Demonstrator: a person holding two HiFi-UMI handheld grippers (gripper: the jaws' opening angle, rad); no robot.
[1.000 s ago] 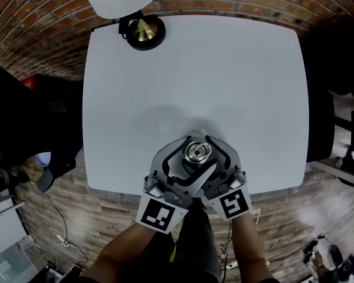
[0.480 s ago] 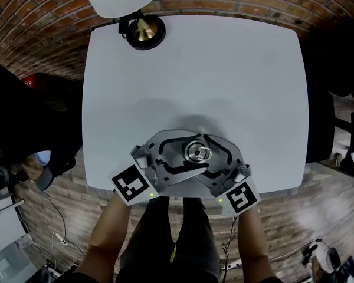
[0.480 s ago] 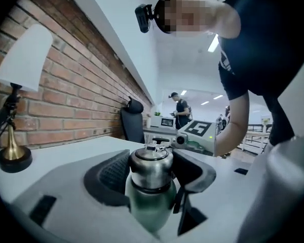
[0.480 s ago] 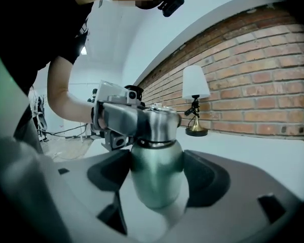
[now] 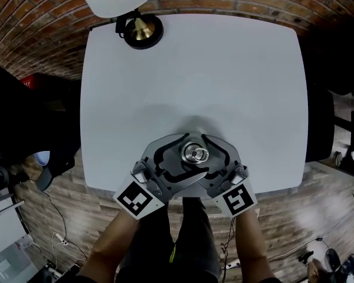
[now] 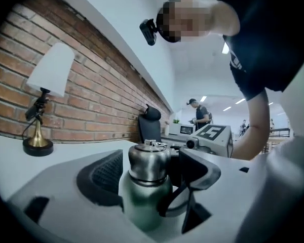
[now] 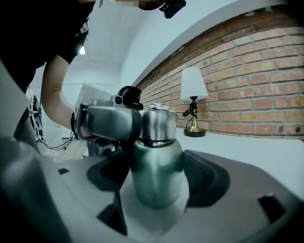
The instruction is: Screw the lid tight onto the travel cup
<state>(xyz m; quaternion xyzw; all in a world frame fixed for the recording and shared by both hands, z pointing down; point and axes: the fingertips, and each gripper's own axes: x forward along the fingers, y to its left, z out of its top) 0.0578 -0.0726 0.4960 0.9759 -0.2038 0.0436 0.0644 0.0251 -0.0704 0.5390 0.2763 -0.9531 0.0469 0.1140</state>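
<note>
A green travel cup (image 5: 196, 153) with a steel lid (image 6: 149, 160) stands upright near the table's front edge. My right gripper (image 7: 158, 178) is shut on the cup's green body (image 7: 157, 178), a dark pad on each side. My left gripper (image 6: 149, 168) reaches in at lid height, its jaws on either side of the lid and opening. A small gap shows between the lid and the left gripper's pads (image 6: 101, 173). In the head view both grippers meet around the cup, the left gripper (image 5: 187, 155) from the lower left and the right gripper (image 5: 203, 154) from the lower right.
A brass table lamp (image 5: 143, 29) with a white shade stands at the table's (image 5: 224, 75) far left corner. A brick wall lies behind it. A black chair (image 5: 23, 122) is off the left side, and cables lie on the wooden floor.
The left gripper swung out to the left around the lid, then came part of the way back. The right gripper and the cup stayed where they were.
</note>
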